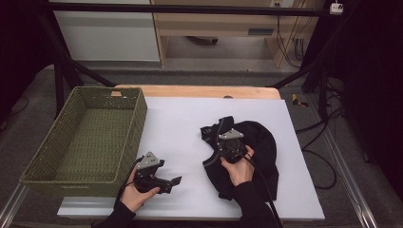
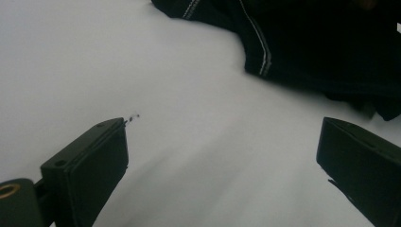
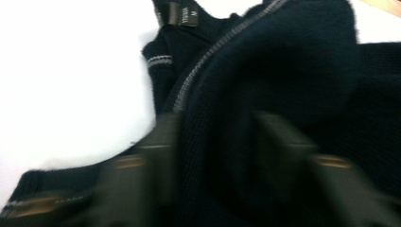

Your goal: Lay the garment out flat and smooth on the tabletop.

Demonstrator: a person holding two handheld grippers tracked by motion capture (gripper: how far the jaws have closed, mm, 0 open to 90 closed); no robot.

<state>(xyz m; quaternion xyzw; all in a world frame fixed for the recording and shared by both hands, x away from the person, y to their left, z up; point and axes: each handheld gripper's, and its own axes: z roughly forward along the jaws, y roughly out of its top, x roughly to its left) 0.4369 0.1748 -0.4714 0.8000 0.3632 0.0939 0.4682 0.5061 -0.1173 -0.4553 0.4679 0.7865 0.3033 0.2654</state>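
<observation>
— White sheeting covers the desk [image 1: 180, 118] in front of us, with a green woven basket [image 1: 85, 137] at its left edge and a dark knit garment [image 1: 259, 142] crumpled right of centre. How do we reckon it will handle?

— We judge it soft, light and floppy: it will sag and drag rather than lift as one piece. The ribbed edge with the pale stripe [image 3: 160, 60], or the neckline by the label [image 3: 176, 14], looks the firmest place for us to pinch.

— Where are our tools?

— Our right tool [image 1: 232, 151] sits on the garment; in the right gripper view its jaws are blurred with knit bunched between them, so we cannot tell whether they have closed. Our left tool [image 2: 222, 161] rests low over bare white sheet, jaws wide apart and holding nothing.

— What does each view add?

— From above we get the basket and the whole heap. The right gripper view gives us the weave, label and grey seam line [image 3: 213, 52]; the left gripper view shows white stitching [image 2: 262, 47] along the near hem.
</observation>
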